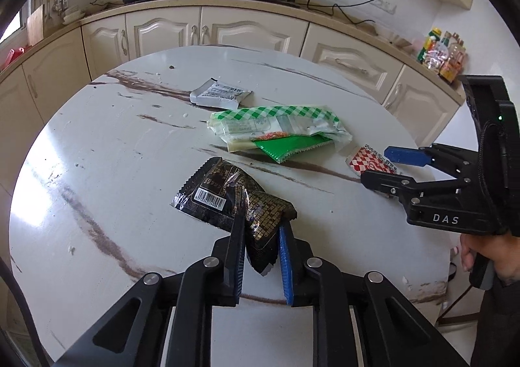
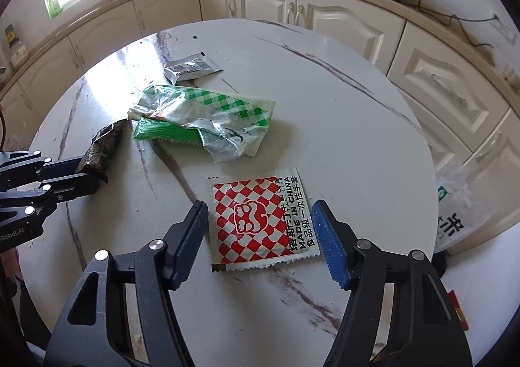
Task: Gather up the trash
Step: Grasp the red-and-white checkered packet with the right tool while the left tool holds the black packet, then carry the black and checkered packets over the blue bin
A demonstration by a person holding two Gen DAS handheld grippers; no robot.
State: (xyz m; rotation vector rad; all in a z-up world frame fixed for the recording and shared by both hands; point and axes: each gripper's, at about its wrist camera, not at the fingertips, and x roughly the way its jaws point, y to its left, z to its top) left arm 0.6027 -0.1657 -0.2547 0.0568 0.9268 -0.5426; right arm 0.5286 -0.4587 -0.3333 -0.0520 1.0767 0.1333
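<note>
left gripper [image 1: 261,230] fingers clenched on black wrapper [image 1: 227,195], wrapper's far end on surface [image 1: 97,146] | right gripper [image 2: 260,214] fingers released, straddling red-checked packet [image 2: 260,221] lying flat | right view only: white plastic bag [image 2: 455,214] past surface edge, contents unclear | green-checked wrapper [image 1: 276,126] and grey sachet [image 1: 221,94] mid-surface

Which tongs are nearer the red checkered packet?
Right. The right tongs are open and straddle the red checkered packet, one finger on each side. The left tongs are shut on the black wrapper, across the table from the packet.
</note>
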